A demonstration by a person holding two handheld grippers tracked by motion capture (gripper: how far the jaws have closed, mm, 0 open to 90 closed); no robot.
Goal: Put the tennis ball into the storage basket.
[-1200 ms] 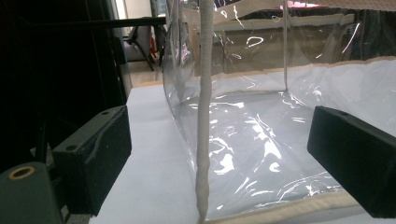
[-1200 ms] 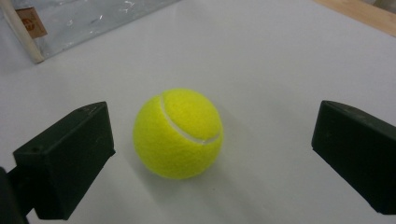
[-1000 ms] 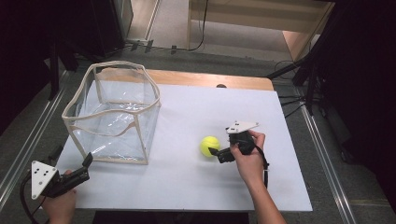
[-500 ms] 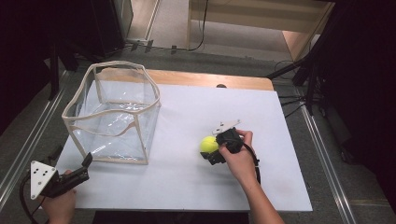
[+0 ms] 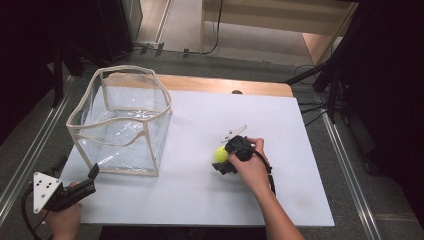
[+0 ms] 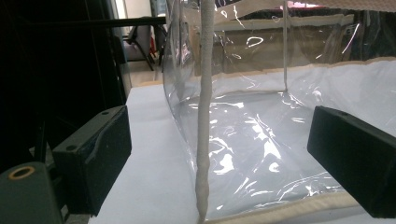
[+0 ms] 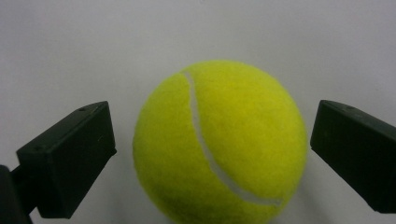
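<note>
Between our right hand-held gripper's [image 7: 210, 149] spread, unclenched jaws sits one tennis ball [image 7: 219, 142]; our left hand-held gripper [image 6: 224, 158], likewise released, faces one clear bag [image 6: 261, 140].

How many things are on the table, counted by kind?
Ball: 1
Clear bag: 1
Total: 2

The tennis ball [image 7: 219, 140] is showing bright yellow-green with a curving white seam, lying on the white table [image 5: 200, 185]. The clear bag [image 5: 120, 120] is wearing cream edging, and the right gripper [image 7: 212, 154] is showing black jaws.
</note>
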